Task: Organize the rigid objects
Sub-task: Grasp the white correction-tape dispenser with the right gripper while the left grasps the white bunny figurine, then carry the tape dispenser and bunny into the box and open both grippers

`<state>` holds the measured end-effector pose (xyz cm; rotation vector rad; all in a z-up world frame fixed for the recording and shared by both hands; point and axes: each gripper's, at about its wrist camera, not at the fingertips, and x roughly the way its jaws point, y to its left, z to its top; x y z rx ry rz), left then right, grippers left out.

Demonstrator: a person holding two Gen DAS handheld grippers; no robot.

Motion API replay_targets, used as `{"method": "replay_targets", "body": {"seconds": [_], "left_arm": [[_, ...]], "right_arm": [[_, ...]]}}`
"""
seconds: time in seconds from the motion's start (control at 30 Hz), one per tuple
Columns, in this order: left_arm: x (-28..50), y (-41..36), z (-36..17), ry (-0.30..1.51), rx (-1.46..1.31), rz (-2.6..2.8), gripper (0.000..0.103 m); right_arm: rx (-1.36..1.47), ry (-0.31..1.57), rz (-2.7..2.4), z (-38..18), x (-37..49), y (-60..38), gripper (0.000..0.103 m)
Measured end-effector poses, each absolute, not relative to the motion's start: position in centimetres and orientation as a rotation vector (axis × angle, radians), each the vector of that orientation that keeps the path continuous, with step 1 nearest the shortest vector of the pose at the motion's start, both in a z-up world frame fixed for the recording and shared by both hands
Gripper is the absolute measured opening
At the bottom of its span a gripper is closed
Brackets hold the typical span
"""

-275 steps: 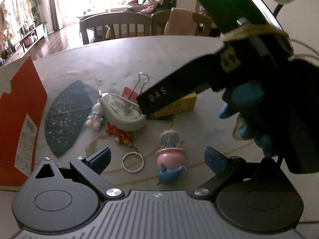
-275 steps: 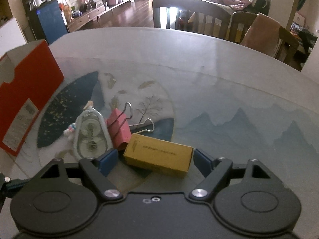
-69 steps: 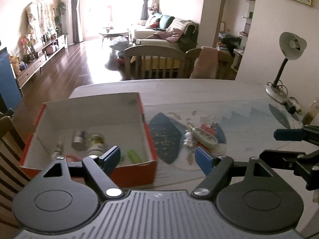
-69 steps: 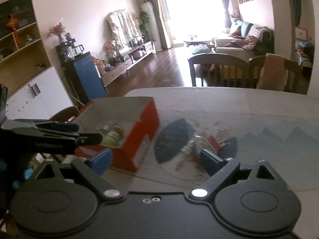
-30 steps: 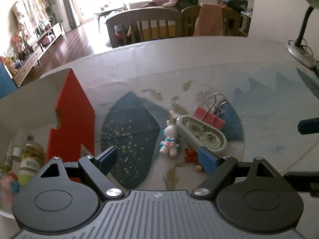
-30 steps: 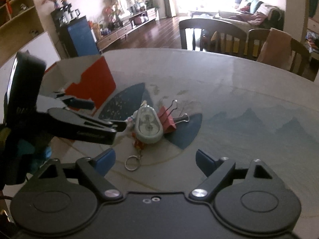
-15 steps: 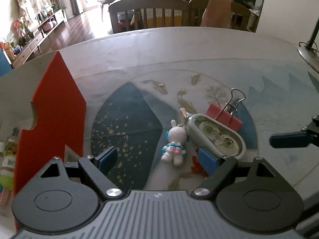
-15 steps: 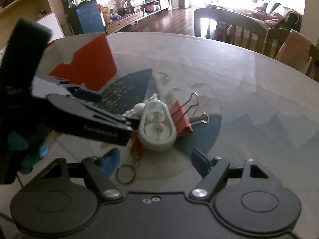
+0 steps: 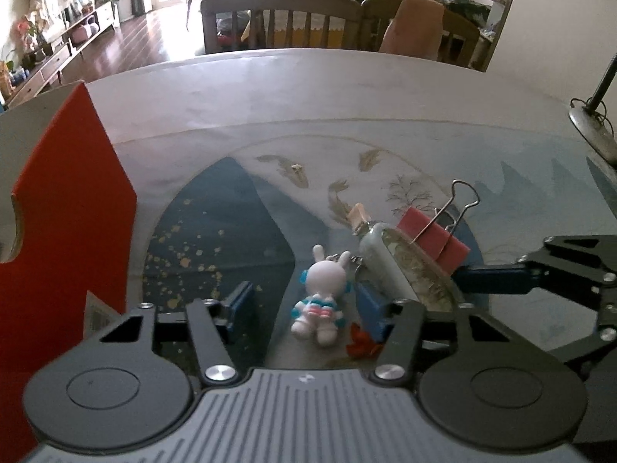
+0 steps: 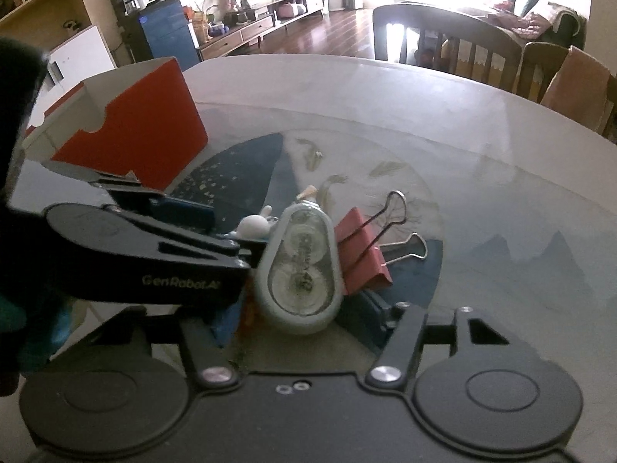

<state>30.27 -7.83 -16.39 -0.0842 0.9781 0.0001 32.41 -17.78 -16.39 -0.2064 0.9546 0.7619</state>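
1. White plastic, with blue and pink stripes: the small rabbit figure (image 9: pixel 322 296) lies on the table (image 9: pixel 270 88) between the two blue pads of the left gripper (image 9: pixel 304 310). The jaws of this gripper are spread, one on each side of the rabbit, and I cannot tell if a pad touches it.
2. The grey-green correction tape dispenser (image 10: pixel 302 266) lies just beside the rabbit, on its right side. The right gripper (image 10: pixel 300 320) has its jaws spread around the near end of the dispenser, and they do not press it.
3. A red binder clip (image 10: pixel 362 254) with wire handles touches the right side of the dispenser.
4. A small red-orange charm (image 9: pixel 362 345) shows only partly, near the right pad of the left gripper; its shape is not clear.
5. The red cardboard box (image 9: pixel 73 223) stands open near the left edge of the table, well apart from the rabbit. What is inside it is hidden in both views.
6. All these small things rest on a painted mat (image 9: pixel 216 231) with a dark blue area, in the middle of the table.
7. Wooden chairs (image 9: pixel 281 19) stand behind the far edge.
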Motion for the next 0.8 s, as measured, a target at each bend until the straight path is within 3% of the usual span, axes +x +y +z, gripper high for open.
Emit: {"method": "replay_targets", "body": {"seconds": [0.13,0.2,0.8], "left_arm": [[30.3,-7.9,-16.5,0.971,-0.094,-0.012,0.043],[30.4,-7.8,-16.4,0.97,-0.108,-0.028,0.032],[27.9,-7.1,-14.5,0.976,-0.174,-0.014,0.028]], "right_arm": [[-0.179,0.96,0.767,-16.6,32.7,-18.1,0.052],[-0.171,0.959,0.771,-16.6,32.7,-18.1,0.05],[-0.123,0.893,0.732,-14.5,29.6,-22.0,0.05]]}}
